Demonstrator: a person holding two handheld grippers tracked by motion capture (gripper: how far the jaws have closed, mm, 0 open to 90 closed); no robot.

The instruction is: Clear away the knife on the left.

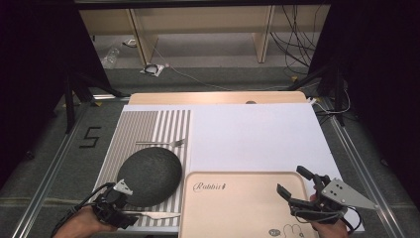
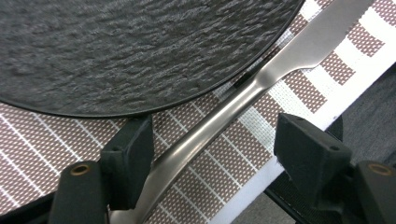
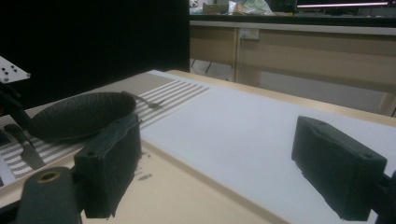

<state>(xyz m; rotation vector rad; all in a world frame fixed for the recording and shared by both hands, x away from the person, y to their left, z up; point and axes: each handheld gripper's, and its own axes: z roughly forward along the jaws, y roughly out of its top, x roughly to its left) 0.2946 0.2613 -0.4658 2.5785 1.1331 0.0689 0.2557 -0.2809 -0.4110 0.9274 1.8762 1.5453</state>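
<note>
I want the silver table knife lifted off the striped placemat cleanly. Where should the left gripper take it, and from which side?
Grip the silver table knife at its narrow handle, coming from above with a jaw on either side: it lies flat on the striped placemat, close beside the dark round plate; the left gripper already straddles it.

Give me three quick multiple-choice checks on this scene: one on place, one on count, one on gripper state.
1. Where does the knife lie?
A. on the tray
B. on the striped mat beside the dark plate
C. on the plate

2. How many forks are on the mat?
A. one
B. two
C. three

3. How is the left gripper?
A. shut on the plate
B. open, astride the knife handle
C. shut and empty

Answers:
B: the knife rests on the striped mat by the dark plate.
A: a single fork lies beyond the plate.
B: gaps show between pads and handle.
</note>
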